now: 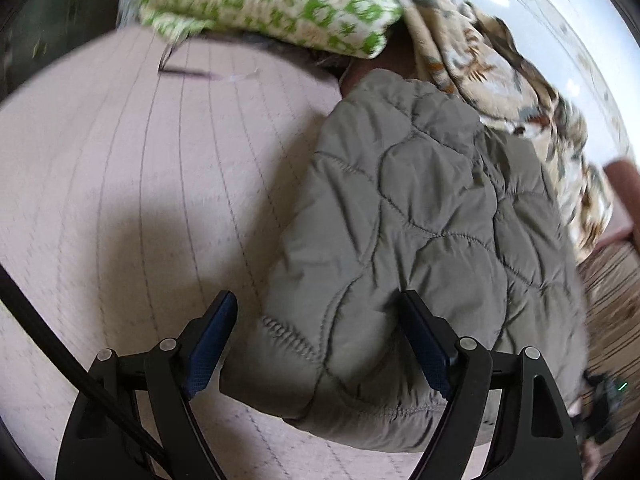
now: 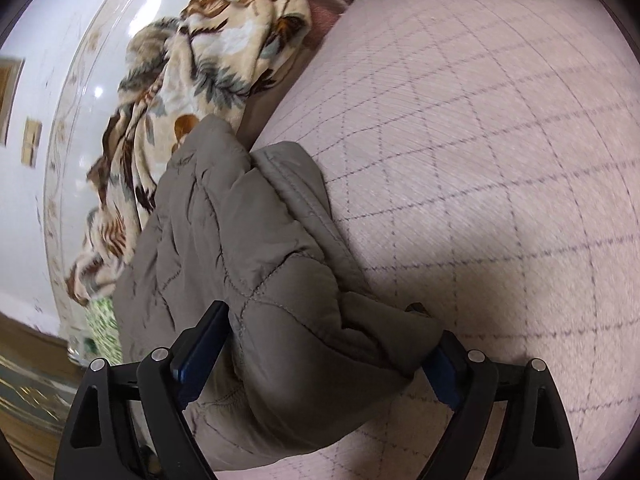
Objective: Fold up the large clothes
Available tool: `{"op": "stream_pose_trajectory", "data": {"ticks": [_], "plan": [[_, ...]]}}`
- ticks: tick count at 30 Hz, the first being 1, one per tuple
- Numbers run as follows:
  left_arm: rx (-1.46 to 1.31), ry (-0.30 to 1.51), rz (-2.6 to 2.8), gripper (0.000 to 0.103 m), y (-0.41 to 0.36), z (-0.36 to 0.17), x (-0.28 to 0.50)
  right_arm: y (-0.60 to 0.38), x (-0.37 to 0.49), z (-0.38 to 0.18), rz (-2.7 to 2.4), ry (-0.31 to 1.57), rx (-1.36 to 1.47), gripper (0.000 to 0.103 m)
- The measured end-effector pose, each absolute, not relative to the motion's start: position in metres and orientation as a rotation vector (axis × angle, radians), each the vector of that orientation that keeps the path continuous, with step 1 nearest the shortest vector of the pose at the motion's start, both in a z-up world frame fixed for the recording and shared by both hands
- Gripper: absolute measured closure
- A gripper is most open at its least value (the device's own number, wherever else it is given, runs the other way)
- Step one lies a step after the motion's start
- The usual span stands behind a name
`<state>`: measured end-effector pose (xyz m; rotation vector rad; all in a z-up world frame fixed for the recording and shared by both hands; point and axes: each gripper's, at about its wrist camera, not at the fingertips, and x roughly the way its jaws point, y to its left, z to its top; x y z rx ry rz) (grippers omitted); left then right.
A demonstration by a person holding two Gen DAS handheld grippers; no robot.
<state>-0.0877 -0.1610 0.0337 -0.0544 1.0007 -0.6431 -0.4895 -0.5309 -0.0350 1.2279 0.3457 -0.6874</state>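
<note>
My left claw [image 1: 316, 340] sat at bottom of frame, jaws spread wide, quilted grey-brown jacket [image 1: 420, 232] bulging between them, pads not pressing it. My right claw [image 2: 320, 344] likewise gaped, jaws apart, bunched jacket [image 2: 256, 264] edge lying between, left pad just beside fabric. Jacket lay folded on pink checked bed cover [image 2: 500, 140]. Beyond it, toward upper left of right view, leaf-print blanket [image 2: 208, 60]. Top of left view: green-patterned pillow [image 1: 272, 0], blurred.

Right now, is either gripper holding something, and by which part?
Left gripper: nothing held; its jaws stand open around the quilted jacket, one pad clear. Right gripper: the jacket fills its jaws; grip cannot be told.
</note>
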Motion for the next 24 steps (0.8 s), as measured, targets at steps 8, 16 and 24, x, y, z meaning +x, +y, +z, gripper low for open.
{"op": "stream_pose_trajectory", "data": {"ticks": [8, 16, 24], "plan": [[-0.055, 1.0, -0.645, 0.018, -0.162, 0.028, -0.085, -0.532, -0.479, -0.034, -0.691, 0.381, 1.162, 0.01], [0.011, 0.944, -0.654, 0.025, -0.172, 0.029, -0.091, -0.529, -0.472, -0.031, -0.708, 0.411, 1.09, 0.017], [0.137, 0.831, -0.646, 0.051, -0.185, 0.037, -0.105, -0.519, -0.459, -0.015, -0.73, 0.453, 0.94, 0.049]]}}
